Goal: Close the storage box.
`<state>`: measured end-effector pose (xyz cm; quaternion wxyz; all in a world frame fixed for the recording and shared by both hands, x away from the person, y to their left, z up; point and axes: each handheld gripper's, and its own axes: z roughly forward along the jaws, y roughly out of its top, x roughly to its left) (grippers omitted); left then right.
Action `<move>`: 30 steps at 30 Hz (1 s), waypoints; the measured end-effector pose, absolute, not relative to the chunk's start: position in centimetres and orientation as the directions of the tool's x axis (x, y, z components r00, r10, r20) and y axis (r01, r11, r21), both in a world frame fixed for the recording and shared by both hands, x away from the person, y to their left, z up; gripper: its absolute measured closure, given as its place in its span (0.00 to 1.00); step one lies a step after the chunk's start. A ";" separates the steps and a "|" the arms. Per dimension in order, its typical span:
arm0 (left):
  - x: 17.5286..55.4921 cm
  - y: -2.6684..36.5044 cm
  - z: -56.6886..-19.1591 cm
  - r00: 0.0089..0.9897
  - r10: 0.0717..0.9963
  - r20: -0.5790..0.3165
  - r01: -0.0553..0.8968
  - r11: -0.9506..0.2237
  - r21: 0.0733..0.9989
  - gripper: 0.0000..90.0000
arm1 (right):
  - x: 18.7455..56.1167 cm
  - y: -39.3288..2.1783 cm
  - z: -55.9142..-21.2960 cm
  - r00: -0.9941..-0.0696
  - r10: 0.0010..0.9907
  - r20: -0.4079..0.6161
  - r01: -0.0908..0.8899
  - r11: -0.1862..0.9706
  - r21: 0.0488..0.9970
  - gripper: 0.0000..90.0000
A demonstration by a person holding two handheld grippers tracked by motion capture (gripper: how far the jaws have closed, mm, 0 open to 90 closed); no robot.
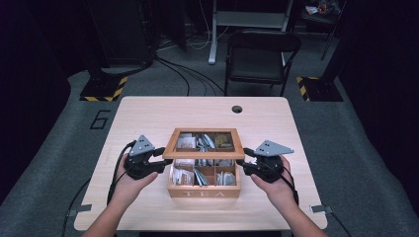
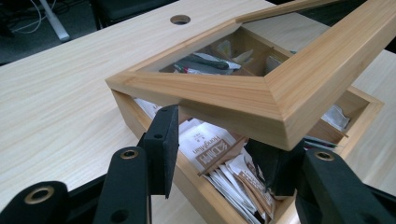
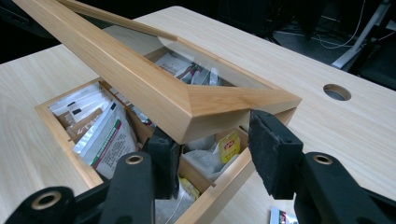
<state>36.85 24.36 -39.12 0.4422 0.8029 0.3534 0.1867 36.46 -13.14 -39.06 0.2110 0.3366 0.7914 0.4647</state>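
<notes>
A wooden box (image 1: 204, 192) marked TEA stands near the table's front edge, packed with tea bags (image 2: 210, 154) in compartments. Its glass-paned lid (image 1: 203, 154) is tilted up at the front, hinged along the back. My left gripper (image 1: 162, 160) clasps the lid's front left corner (image 2: 275, 116), one pad (image 2: 163, 149) against the outer edge and the other tucked under the corner. My right gripper (image 1: 245, 164) holds the front right corner (image 3: 201, 107) the same way, with one pad (image 3: 273, 154) outside the box. Tea bags (image 3: 107, 135) show under the raised lid.
The light wooden table (image 1: 148, 113) has a round cable hole (image 1: 237, 109) at the back. A folding chair (image 1: 259, 54) stands beyond the far edge. A small tea packet (image 3: 280, 217) lies on the table to the right of the box.
</notes>
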 end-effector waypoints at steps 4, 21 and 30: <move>36.4 24.6 -39.4 0.685 0.728 -0.025 0.405 -0.352 0.844 0.61 | 36.2 -13.2 -39.4 -0.688 0.725 -0.026 0.335 0.350 0.875 0.61; 34.9 24.7 -40.6 0.690 0.721 -0.057 0.424 -0.340 0.840 0.60 | 35.1 -13.2 -41.0 -0.685 0.729 -0.005 0.352 0.336 0.874 0.61; 34.1 24.7 -41.6 0.696 0.714 -0.082 0.440 -0.334 0.833 0.60 | 34.3 -13.2 -41.9 -0.683 0.730 0.025 0.383 0.329 0.863 0.61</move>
